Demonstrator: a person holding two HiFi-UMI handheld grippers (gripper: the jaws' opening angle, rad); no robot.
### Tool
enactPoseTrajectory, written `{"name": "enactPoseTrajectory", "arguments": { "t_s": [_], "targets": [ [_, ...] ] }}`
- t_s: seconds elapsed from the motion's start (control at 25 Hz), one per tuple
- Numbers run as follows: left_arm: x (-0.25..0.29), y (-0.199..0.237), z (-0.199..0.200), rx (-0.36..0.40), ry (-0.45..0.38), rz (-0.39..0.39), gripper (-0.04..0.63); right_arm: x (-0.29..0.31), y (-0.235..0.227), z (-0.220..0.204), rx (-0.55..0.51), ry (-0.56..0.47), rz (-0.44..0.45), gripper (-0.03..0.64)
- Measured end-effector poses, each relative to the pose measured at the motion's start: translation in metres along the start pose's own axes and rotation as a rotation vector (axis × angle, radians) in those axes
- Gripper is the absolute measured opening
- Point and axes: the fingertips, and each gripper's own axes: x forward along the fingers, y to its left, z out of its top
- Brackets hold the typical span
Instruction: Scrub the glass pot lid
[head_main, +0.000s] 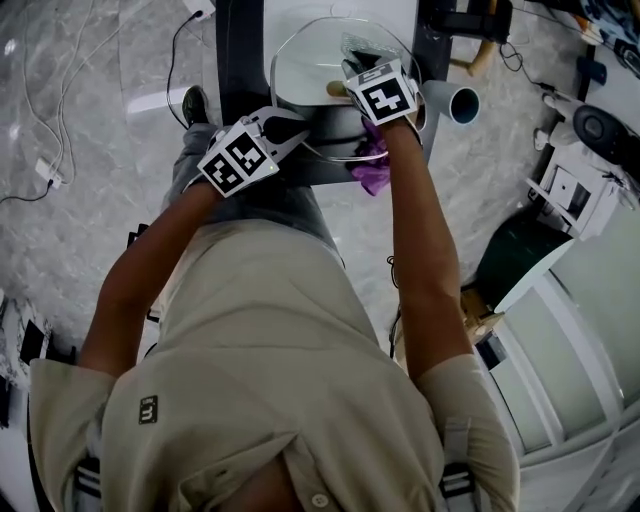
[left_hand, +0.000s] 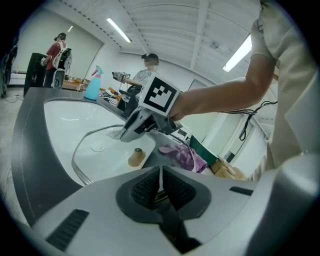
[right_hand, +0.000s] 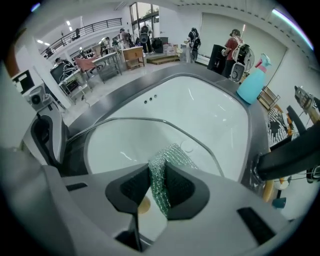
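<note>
Open lab hall: workbenches (right_hand: 107, 61), ceiling strip lights (left_hand: 119, 30).

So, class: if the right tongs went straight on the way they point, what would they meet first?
Probably the lid: the scrubber in the right tongs points at it; contact unclear.

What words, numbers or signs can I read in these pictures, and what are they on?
"m" (a small square logo, as far as it can be read): on the back of the person's beige shirt.
Black-and-white squares, no letters: on the marker cube of the left gripper and on that of the right gripper.
Blue spray bottle: any label is too small to read.
</note>
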Motion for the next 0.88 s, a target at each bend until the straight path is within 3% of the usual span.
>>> {"name": "enactPoseTrajectory", "arguments": {
  "t_s": [0.52, 0.68, 0.88],
  "targets": [
    [-0.003, 0.001, -0.002, 0.009, 0.057, -0.073, 0.034, -0.022, 0.024, -0.03, 0.056, 0.04, 0.012, 0.091],
    [-0.021, 0.013, 0.004, 0.032, 0.074, -0.062, 0.034, -0.028, 0.043, -0.033, 0.072, 0.043, 0.036, 0.091],
    [-0.059, 0.036, 0.03, 0.028, 0.028, -0.021, 0.034, -0.033, 0.065, -0.033, 0.11, 0.03, 0.066, 0.091]
  ]
}}
